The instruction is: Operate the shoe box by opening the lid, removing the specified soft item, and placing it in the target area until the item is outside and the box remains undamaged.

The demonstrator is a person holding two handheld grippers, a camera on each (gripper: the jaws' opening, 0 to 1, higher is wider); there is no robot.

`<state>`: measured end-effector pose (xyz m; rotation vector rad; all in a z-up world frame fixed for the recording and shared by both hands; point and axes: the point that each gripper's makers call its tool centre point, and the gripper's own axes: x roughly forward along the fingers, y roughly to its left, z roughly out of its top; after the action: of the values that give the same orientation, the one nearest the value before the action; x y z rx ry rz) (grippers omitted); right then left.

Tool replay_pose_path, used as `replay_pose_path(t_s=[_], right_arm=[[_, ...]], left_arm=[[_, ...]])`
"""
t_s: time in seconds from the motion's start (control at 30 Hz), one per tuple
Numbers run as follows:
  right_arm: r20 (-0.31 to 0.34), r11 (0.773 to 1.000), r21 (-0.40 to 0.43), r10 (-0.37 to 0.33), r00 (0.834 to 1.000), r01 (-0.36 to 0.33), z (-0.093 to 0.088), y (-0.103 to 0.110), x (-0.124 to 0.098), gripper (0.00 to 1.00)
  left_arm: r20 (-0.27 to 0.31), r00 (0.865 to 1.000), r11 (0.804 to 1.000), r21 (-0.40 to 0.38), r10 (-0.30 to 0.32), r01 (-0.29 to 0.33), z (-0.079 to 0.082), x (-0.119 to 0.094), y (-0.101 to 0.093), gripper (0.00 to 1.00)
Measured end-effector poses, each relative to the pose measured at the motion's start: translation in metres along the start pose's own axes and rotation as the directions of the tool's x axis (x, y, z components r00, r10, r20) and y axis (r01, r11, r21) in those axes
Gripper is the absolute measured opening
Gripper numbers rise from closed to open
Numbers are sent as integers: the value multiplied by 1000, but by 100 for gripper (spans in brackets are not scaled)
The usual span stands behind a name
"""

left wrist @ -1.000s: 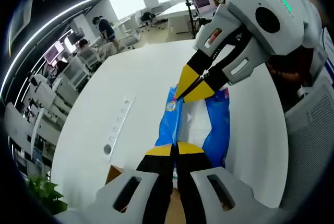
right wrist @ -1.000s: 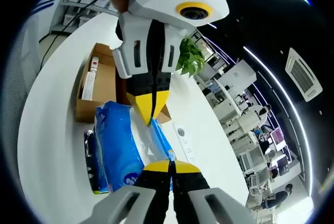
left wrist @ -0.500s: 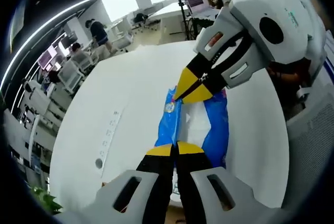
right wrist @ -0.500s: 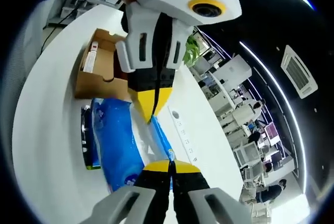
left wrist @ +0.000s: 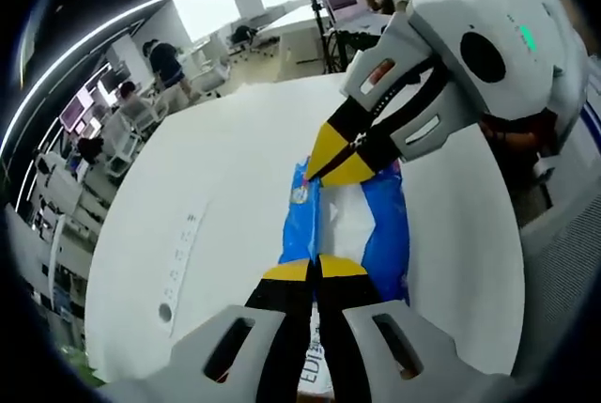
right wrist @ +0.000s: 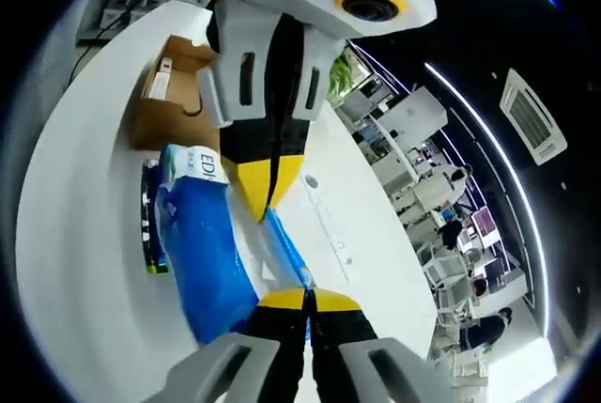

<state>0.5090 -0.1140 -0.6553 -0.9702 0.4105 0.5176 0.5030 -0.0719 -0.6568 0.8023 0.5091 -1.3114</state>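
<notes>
Left tongs [left wrist: 317,268] closed on blue tissue pack [left wrist: 390,234], right tongs [left wrist: 336,157] pinching its far end, white table [left wrist: 235,187]

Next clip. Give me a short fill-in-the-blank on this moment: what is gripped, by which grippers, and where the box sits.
1. Both grippers are shut on the ____ tissue pack.
2. In the left gripper view, the right gripper grips the pack's far end and the left gripper its ____ end.
3. In the right gripper view, the brown shoe box stands ____ on the white table.

Missing words: blue; near; open
</notes>
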Motion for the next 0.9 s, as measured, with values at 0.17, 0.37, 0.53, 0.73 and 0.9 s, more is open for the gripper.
replay_pose_path(t_s=[0.17,0.37,0.53,0.73,0.9], right_arm=[[-25,1000,-3,-9,1000,9,-15,0,0,0],[-67,1000,-8,-5,998,5,-38,4,0,0],[-100,1000,-16,6,995,-8,-54,9,3,0],[-132,999,-20,24,991,-27,-68,16,9,0],[-154,999,-10,42,987,-44,-77,22,19,0]], left_arm=[[10,1000,1000,-13,-19,19,3,15,-7,0],[17,999,999,-3,-43,43,8,34,-15,0],[-2,997,997,17,-72,73,7,52,-23,0],[-16,997,997,24,-79,80,3,66,-27,0],[-20,996,996,-14,-88,88,-5,78,-26,0]])
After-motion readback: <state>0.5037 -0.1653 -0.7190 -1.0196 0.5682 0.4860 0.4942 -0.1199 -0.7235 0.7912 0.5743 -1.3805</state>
